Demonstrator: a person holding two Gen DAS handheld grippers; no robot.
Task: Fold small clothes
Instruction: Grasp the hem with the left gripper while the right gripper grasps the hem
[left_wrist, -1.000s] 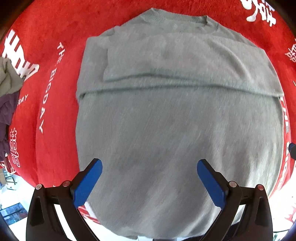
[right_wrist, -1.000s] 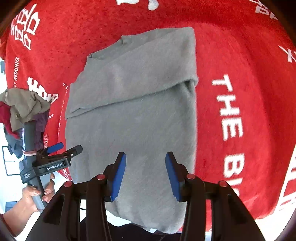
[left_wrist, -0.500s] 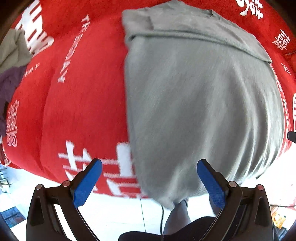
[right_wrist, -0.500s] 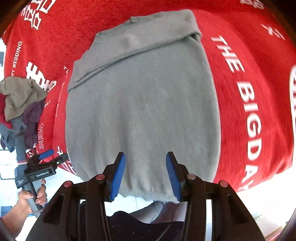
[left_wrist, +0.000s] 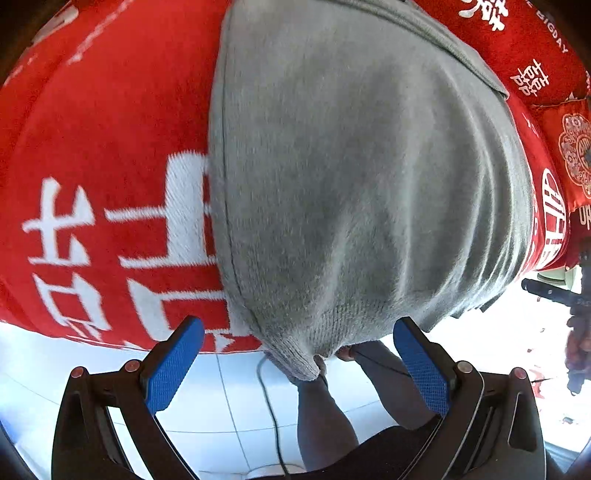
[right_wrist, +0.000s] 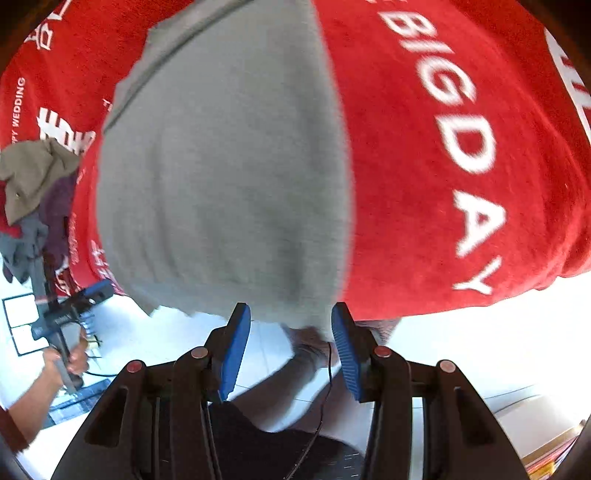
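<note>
A grey sweater (left_wrist: 362, 177) lies flat on a red cloth (left_wrist: 103, 155) with white lettering, its hem hanging a little over the near edge. The left gripper (left_wrist: 297, 363) hovers by the sweater's near left corner, its blue pads wide apart with nothing between them; the corner hangs just ahead of the gap. The right gripper (right_wrist: 291, 345) hovers at the near right corner, jaws partly apart and empty, hem just beyond its tips. A pile of clothes (right_wrist: 33, 199) sits at the far left. The person's legs (left_wrist: 325, 413) show below the edge.
</note>
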